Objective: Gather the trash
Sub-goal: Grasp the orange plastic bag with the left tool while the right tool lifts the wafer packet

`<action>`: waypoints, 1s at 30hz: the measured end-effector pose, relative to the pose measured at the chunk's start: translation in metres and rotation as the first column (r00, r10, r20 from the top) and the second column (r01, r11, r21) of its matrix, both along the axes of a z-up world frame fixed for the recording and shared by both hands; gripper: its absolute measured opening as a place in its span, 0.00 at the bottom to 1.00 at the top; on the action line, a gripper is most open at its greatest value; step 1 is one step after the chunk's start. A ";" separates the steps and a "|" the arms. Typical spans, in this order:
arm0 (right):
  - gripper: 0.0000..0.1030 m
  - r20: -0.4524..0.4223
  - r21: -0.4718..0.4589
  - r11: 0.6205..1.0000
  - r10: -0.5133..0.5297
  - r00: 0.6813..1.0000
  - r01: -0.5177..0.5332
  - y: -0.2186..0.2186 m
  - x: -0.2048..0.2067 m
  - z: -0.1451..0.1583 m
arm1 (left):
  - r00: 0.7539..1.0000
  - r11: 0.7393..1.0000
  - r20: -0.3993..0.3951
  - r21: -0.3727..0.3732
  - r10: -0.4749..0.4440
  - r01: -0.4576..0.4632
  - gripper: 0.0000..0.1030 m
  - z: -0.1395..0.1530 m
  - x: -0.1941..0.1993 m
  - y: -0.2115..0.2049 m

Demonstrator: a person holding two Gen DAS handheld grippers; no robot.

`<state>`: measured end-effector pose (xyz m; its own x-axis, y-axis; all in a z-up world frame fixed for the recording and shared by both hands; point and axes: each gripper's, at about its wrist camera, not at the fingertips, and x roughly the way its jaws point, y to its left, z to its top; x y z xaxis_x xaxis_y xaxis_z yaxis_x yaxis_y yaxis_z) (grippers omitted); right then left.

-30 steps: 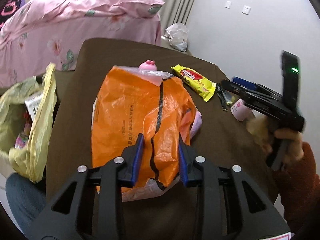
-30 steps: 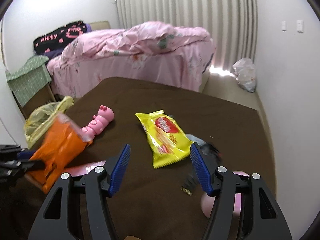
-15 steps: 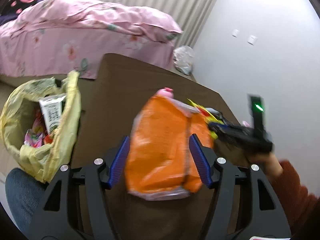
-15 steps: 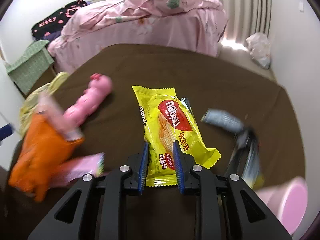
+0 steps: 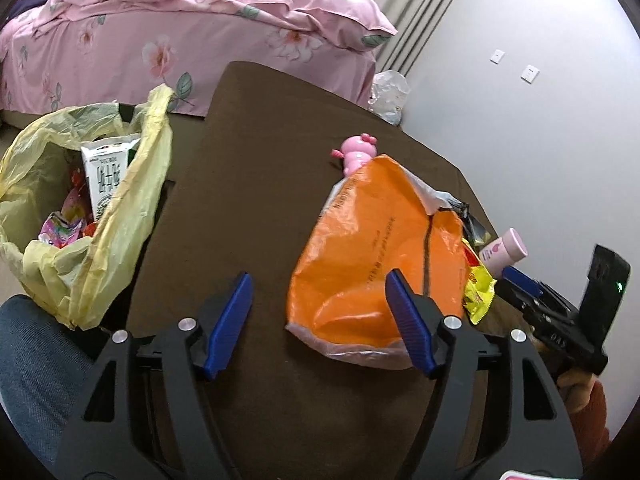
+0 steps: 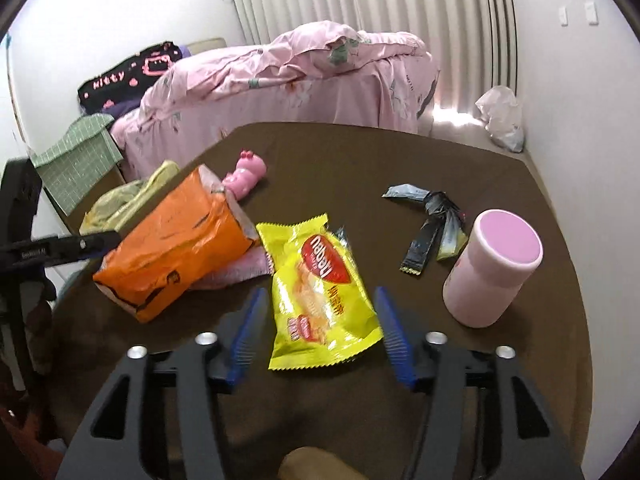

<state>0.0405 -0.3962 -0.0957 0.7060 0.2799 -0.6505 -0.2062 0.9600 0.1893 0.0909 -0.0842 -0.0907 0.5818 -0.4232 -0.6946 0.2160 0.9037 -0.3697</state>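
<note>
An orange plastic bag (image 5: 368, 248) lies crumpled on the brown table (image 5: 248, 184), free of any grip. My left gripper (image 5: 318, 280) hangs just in front of it, jaws opening wide, with only the bag's left part between the fingers and no pad touching it. In the right wrist view a yellow wafer packet (image 6: 324, 264) lies flat beside the orange bag (image 6: 172, 256). Its near end sits between the fingers of my right gripper (image 6: 320, 292), whose jaws are opening and do not touch it. A yellow trash bag (image 5: 80, 248) gapes at the table's left edge, with a carton and wrappers inside.
A pink toy (image 6: 246, 172) lies beyond the orange bag. A pink bottle (image 6: 492, 268) stands at the right, with dark crumpled wrappers (image 6: 432, 220) behind it. A pink flat packet (image 6: 240, 268) pokes out under the orange bag. A pink-covered bed (image 5: 180, 28) lies beyond the table.
My left gripper let go of the orange bag and spread its jaws, swinging left toward the yellow trash bag. My right gripper shut on the yellow packet, pulled it nearer, then opened again.
</note>
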 end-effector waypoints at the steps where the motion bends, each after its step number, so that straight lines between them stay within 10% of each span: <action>1: 0.57 -0.020 0.034 0.999 0.005 1.000 -0.004 -0.005 0.007 -0.002 | 1.000 1.000 0.008 0.006 -0.007 0.007 0.63 0.002 -0.002 -0.003; 21: 0.60 -0.138 -0.090 0.994 0.043 0.990 -0.056 0.019 0.044 -0.027 | 1.000 1.000 -0.008 0.024 -0.011 0.011 0.63 -0.004 0.001 -0.007; 26: 0.20 -0.109 -0.139 0.987 0.071 0.991 -0.086 0.030 0.024 -0.021 | 1.000 1.000 0.004 0.004 0.007 -0.007 0.65 0.000 0.001 0.000; 30: 0.15 -0.049 -0.160 0.986 0.048 0.998 -0.055 0.029 0.004 -0.009 | 0.999 0.997 -0.017 -0.057 -0.051 0.050 0.77 -0.001 0.002 -0.001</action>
<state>0.0450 -0.3670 -0.1045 0.6623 0.2043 -0.7208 -0.2509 0.9670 0.0436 0.0929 -0.0855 -0.0915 0.5462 -0.4906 -0.6790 0.2538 0.8694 -0.4240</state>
